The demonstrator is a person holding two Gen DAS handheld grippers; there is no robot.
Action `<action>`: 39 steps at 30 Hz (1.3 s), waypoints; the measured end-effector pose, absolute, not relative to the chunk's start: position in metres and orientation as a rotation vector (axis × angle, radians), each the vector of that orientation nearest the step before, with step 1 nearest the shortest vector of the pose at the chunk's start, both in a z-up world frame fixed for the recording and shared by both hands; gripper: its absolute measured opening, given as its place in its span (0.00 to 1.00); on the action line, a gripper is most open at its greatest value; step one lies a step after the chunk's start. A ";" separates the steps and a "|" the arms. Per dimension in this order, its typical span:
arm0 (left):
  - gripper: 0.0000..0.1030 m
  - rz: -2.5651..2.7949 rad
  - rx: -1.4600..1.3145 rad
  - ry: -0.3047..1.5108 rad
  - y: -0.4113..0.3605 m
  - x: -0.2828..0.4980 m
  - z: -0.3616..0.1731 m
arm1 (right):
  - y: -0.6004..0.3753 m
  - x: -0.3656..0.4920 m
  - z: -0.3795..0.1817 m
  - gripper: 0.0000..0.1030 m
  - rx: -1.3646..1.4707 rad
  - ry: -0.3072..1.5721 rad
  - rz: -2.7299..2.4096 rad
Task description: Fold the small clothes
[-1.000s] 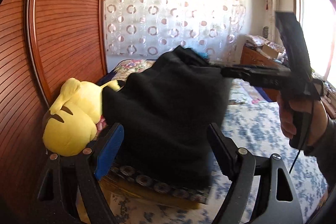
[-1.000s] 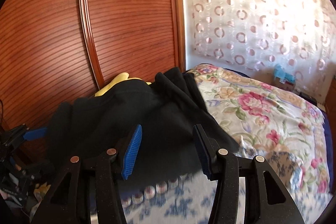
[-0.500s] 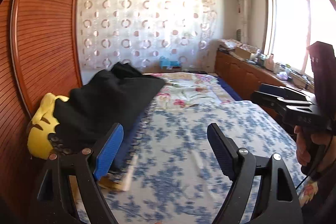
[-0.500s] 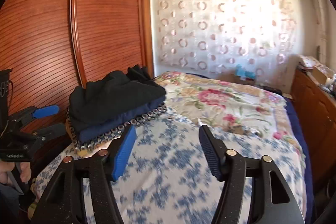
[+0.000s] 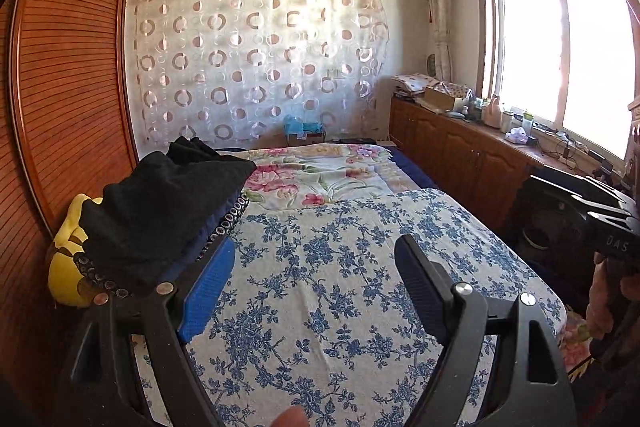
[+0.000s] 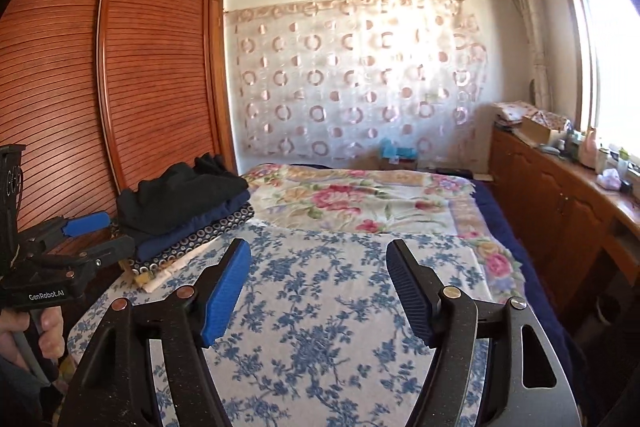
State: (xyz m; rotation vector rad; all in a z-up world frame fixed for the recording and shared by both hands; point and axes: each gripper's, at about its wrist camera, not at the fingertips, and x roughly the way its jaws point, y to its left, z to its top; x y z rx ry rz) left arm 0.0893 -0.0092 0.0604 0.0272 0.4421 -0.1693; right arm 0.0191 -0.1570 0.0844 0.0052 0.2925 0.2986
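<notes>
Left hand-held gripper (image 5: 316, 291) hangs wide open, nothing in it; right hand-held gripper (image 6: 320, 291) likewise spread and empty. Both sit over the blue-flowered bedspread (image 5: 360, 267), no garment betw. the fingers. The clothes pile (image 6: 188, 203), black piece on top w/ navy and ring-patterned layers under it, lies at the wardrobe-side edge of the bed, ahead-left of both grippers, long axis running roughly away from the cameras. Left gripper is nearer. A yellow plush toy (image 5: 68, 259) is tucked behind the pile, mostly hidden. How many pieces are in the pile: can't tell. No unfolded piece in view.
</notes>
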 end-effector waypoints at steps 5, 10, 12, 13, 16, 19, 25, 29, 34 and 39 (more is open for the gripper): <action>0.80 -0.163 0.042 0.431 -0.016 0.088 0.062 | -0.148 -0.004 0.079 0.70 0.018 0.286 0.281; 0.80 -0.157 0.052 0.420 -0.020 0.085 0.061 | -0.141 -0.010 0.074 0.70 0.017 0.285 0.270; 0.80 -0.155 0.046 0.419 -0.020 0.085 0.062 | -0.143 -0.012 0.072 0.70 0.021 0.285 0.268; 0.80 -0.153 0.046 0.417 -0.021 0.084 0.062 | -0.142 -0.013 0.072 0.70 0.021 0.284 0.266; 0.80 -0.152 0.044 0.412 -0.020 0.083 0.063 | -0.140 -0.017 0.073 0.70 0.024 0.282 0.261; 0.80 -0.151 0.042 0.414 -0.021 0.083 0.063 | -0.146 -0.011 0.072 0.70 0.026 0.282 0.255; 0.80 -0.150 0.039 0.416 -0.022 0.083 0.062 | -0.158 0.000 0.070 0.70 0.030 0.282 0.239; 0.80 -0.149 0.041 0.416 -0.022 0.083 0.063 | -0.164 0.003 0.071 0.70 0.031 0.280 0.228; 0.80 -0.149 0.040 0.416 -0.022 0.083 0.062 | -0.167 0.004 0.070 0.70 0.033 0.283 0.231; 0.80 -0.149 0.040 0.417 -0.022 0.083 0.062 | -0.167 0.005 0.070 0.70 0.032 0.282 0.232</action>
